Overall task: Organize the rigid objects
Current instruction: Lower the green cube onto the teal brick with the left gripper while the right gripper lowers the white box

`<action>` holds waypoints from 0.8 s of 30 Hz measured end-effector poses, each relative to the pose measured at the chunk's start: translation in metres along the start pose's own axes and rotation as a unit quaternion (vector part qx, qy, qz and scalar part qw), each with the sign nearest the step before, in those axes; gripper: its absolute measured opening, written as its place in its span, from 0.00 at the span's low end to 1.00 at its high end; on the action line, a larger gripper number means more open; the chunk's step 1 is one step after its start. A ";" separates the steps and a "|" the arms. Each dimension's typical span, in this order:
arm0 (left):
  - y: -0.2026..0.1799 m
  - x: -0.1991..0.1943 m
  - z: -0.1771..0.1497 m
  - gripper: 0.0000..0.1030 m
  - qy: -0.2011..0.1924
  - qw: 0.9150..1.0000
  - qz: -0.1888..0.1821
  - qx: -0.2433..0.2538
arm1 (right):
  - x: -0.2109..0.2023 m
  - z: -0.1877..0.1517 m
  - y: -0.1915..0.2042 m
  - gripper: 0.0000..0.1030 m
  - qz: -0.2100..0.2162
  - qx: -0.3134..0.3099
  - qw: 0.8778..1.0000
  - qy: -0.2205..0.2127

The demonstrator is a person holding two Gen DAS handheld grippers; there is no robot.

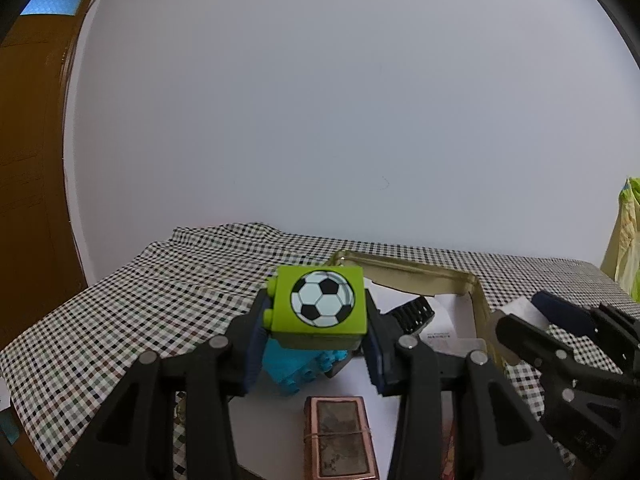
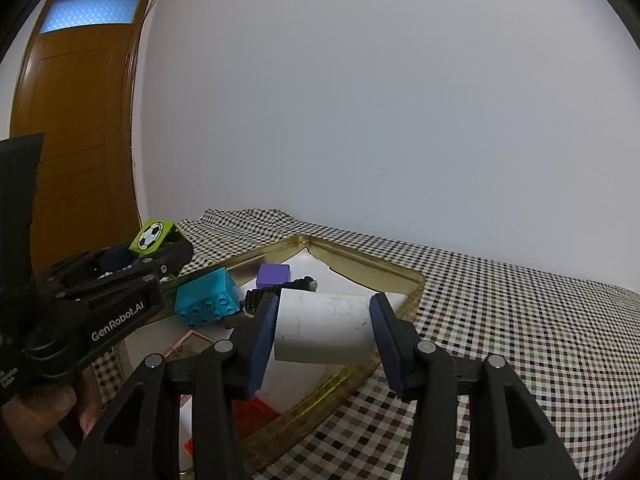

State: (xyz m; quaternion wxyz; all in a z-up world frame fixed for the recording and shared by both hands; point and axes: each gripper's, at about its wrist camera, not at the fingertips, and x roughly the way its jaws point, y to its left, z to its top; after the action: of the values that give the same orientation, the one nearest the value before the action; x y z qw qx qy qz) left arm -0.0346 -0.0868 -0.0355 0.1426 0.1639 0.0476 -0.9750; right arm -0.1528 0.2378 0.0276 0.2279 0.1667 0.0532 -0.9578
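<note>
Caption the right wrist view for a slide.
Right gripper clamps a white tube over the gold tray while the left gripper holds a green football block.

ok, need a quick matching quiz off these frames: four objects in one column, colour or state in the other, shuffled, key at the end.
Things:
1. block with the football picture
2. white tube
3. studded block
4. small cube

Colour or state:
A. purple, lying in the gold tray
B. lime green, clamped in the left gripper
C. turquoise, studs facing the right wrist camera, lying in the tray
D. held between the fingers of the right gripper above the tray

Pairs: 1-B, 2-D, 3-C, 4-A
</note>
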 end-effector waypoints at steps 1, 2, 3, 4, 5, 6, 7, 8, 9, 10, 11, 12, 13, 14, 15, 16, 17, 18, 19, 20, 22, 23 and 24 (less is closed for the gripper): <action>0.001 0.001 0.000 0.40 0.003 1.000 -0.001 -0.001 | 0.000 0.000 -0.001 0.49 0.001 0.000 1.000 0.001; 0.004 0.002 0.000 0.40 0.006 1.000 -0.001 -0.002 | 0.001 0.000 -0.001 0.49 0.001 -0.001 1.000 0.002; 0.005 0.003 0.001 0.40 0.009 1.000 -0.001 -0.002 | 0.001 0.001 -0.001 0.49 0.002 -0.002 1.000 0.005; 0.006 0.005 0.001 0.40 0.011 1.000 0.001 -0.001 | 0.001 0.001 -0.003 0.49 0.003 -0.004 1.000 0.006; 0.007 0.007 0.002 0.40 0.012 1.000 0.004 -0.001 | 0.000 0.001 -0.002 0.49 0.003 -0.006 1.000 0.008; 0.008 0.009 0.002 0.40 0.013 1.000 0.005 0.000 | -0.003 -0.001 -0.006 0.49 0.003 -0.008 1.000 0.010; 0.009 0.011 0.003 0.40 0.015 1.000 0.007 0.001 | -0.002 -0.002 -0.009 0.49 0.004 -0.010 1.000 0.011; 0.010 0.013 0.003 0.40 0.018 1.000 0.008 0.002 | -0.002 0.000 -0.009 0.49 0.004 -0.011 1.000 0.013; 0.010 0.015 0.003 0.40 0.021 1.000 0.008 0.003 | -0.002 -0.001 -0.007 0.49 0.006 -0.012 1.000 0.014; 0.011 0.017 0.003 0.40 0.023 1.000 0.008 0.005 | -0.003 -0.001 -0.005 0.49 0.007 -0.013 1.000 0.015; 0.011 0.019 0.003 0.40 0.026 1.000 0.009 0.006 | -0.002 -0.001 -0.004 0.49 0.007 -0.014 1.000 0.016; 0.012 0.021 0.003 0.40 0.028 1.000 0.009 0.007 | 0.005 0.001 0.005 0.49 0.009 -0.014 1.000 0.017; 0.013 0.022 0.004 0.40 0.030 0.999 0.008 0.007 | 0.007 0.001 0.010 0.49 0.011 -0.014 1.000 0.018; 0.014 0.023 0.004 0.40 0.032 0.999 0.008 0.006 | 0.007 0.002 0.010 0.49 0.012 -0.014 1.000 0.019; 0.016 0.023 0.004 0.40 0.033 0.999 0.008 0.007 | 0.007 0.002 0.009 0.49 0.012 -0.013 1.000 0.020; 0.016 0.024 0.005 0.40 0.034 0.999 0.009 0.009 | 0.011 0.001 0.008 0.49 0.013 -0.013 1.000 0.021; 0.016 0.024 0.005 0.40 0.035 0.999 0.010 0.011 | 0.010 0.001 0.006 0.49 0.014 -0.012 1.000 0.022; 0.016 0.025 0.006 0.40 0.037 0.999 0.010 0.014 | 0.010 0.001 0.006 0.49 0.015 -0.011 1.000 0.023; 0.016 0.026 0.006 0.40 0.039 0.999 0.010 0.017 | 0.011 0.001 0.009 0.49 0.017 -0.010 0.999 0.025; 0.016 0.027 0.007 0.40 0.041 0.999 0.010 0.018 | 0.013 0.000 0.010 0.49 0.018 -0.011 0.999 0.025; 0.018 0.032 0.007 0.40 0.044 0.999 0.010 0.021 | 0.023 0.012 0.010 0.49 0.019 -0.012 0.999 0.026; 0.017 0.032 0.008 0.40 0.046 0.999 0.009 0.023 | 0.022 0.012 0.011 0.49 0.019 -0.012 0.999 0.026; 0.017 0.033 0.008 0.40 0.049 0.999 0.008 0.024 | 0.021 0.014 0.011 0.49 0.020 -0.012 0.999 0.026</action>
State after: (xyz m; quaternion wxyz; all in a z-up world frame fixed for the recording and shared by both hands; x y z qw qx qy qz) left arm -0.0623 -0.1131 -0.0394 0.1441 0.2148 0.0300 -0.9655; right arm -0.1699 0.2162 0.0333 0.2476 0.1896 0.0674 -0.9477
